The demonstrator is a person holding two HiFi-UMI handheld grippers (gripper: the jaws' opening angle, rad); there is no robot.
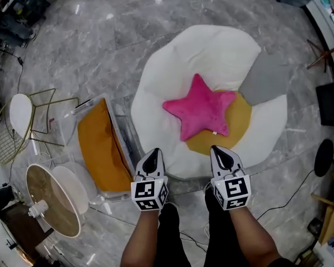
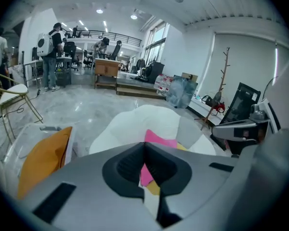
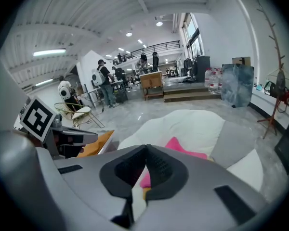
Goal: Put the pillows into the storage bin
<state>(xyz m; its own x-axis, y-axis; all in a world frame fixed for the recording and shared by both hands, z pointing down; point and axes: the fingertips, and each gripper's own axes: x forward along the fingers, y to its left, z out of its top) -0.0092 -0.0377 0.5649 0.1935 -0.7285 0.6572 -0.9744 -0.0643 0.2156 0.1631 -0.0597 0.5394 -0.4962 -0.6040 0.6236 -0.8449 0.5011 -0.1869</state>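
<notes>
A pink star-shaped pillow (image 1: 200,109) lies on a round mustard pillow (image 1: 234,128), both on a big white beanbag (image 1: 206,60); a grey pillow (image 1: 265,78) rests at its right. A clear storage bin (image 1: 112,128) on the floor to the left holds an orange pillow (image 1: 100,146). My left gripper (image 1: 151,159) and right gripper (image 1: 222,157) hover side by side at the beanbag's near edge, both shut and empty. In the left gripper view the pink pillow (image 2: 159,141) shows just past the closed jaws, the orange pillow (image 2: 44,157) at the left. The right gripper view shows the pink pillow (image 3: 183,148) too.
A gold wire chair (image 1: 16,121) and a round white side table (image 1: 55,196) stand left of the bin. Cables run over the marble floor (image 1: 100,32). A coat stand (image 2: 221,88) and a dark monitor (image 1: 331,102) are at the right. People stand at desks far off.
</notes>
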